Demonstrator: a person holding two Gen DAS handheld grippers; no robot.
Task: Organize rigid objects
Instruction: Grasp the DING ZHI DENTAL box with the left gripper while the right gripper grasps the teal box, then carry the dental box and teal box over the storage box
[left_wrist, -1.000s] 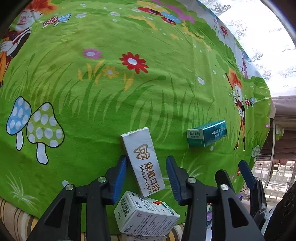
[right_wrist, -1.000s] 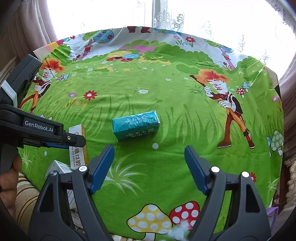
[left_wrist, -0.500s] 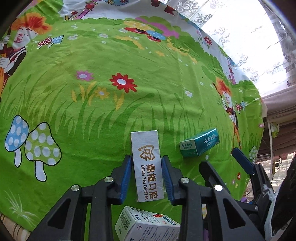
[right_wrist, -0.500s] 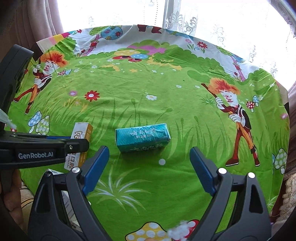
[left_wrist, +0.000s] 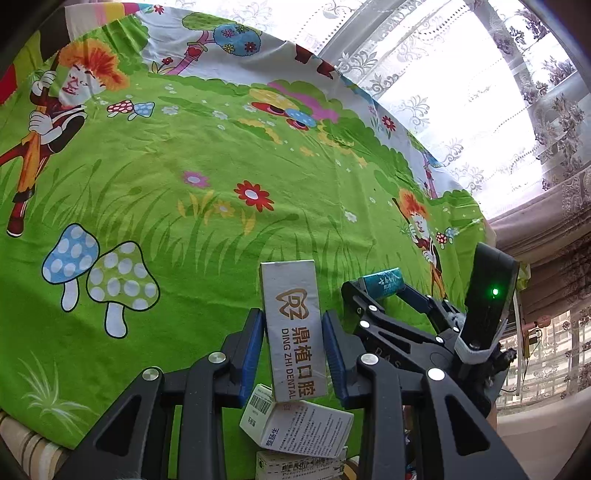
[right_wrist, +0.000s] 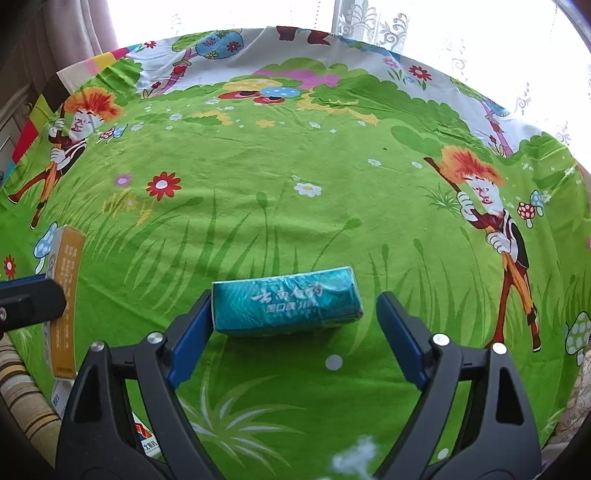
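Left tool clamping white box, teal box between right tool

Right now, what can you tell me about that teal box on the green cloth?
The teal box is a long carton, seemingly wrapped in glossy film, with pale Chinese lettering on its top face. It lies flat on the green cartoon tablecloth, crosswise between the fingers of the right gripper. The left pad looks to be against one end; the right pad stands clear of the other, so it is not yet clamped.

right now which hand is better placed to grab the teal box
Right. The right gripper straddles the teal box, jaws just been closing, one pad touching. The left gripper is shut on the white box.
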